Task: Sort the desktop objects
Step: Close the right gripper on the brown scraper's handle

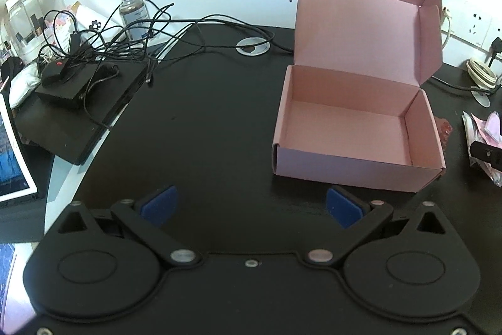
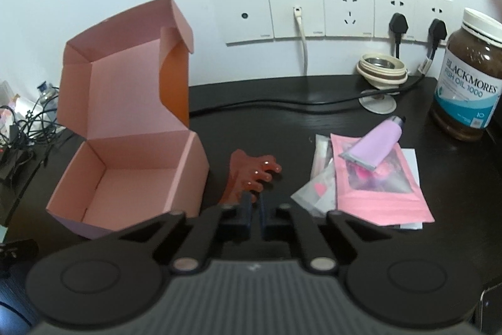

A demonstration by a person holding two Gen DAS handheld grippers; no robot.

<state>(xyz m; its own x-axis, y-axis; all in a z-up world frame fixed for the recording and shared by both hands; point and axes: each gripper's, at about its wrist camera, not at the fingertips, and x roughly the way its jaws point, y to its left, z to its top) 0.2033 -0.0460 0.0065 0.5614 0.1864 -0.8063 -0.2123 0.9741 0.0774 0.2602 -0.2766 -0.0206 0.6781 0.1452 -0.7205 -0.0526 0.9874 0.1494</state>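
Here the right gripper, jaws pinched on the near end of the brown hair claw, sits just right of the empty pink box, nearer than the spread left gripper.

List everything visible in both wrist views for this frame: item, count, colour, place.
Cardboard box: one, pink, lid open, empty, left-centre of the desk.
Hair claw clip: one, reddish-brown, between box and pouches, its near end at the right gripper's tips.
Foil pouch: one, pink, right of the clip, over pale sachets.
Tube: one, lilac, lying on the pouch.
Fish oil jar: one, brown with white lid, far right.
Wall sockets: one row, white, behind the desk, two black plugs in.
Cable tangle: black, far left, over a black device.
Clear bottle: one, behind the cables.
Tablet: one, white-edged, left edge.
Desk: black.
Left gripper: open, empty.
Right gripper: closed on the clip's end.
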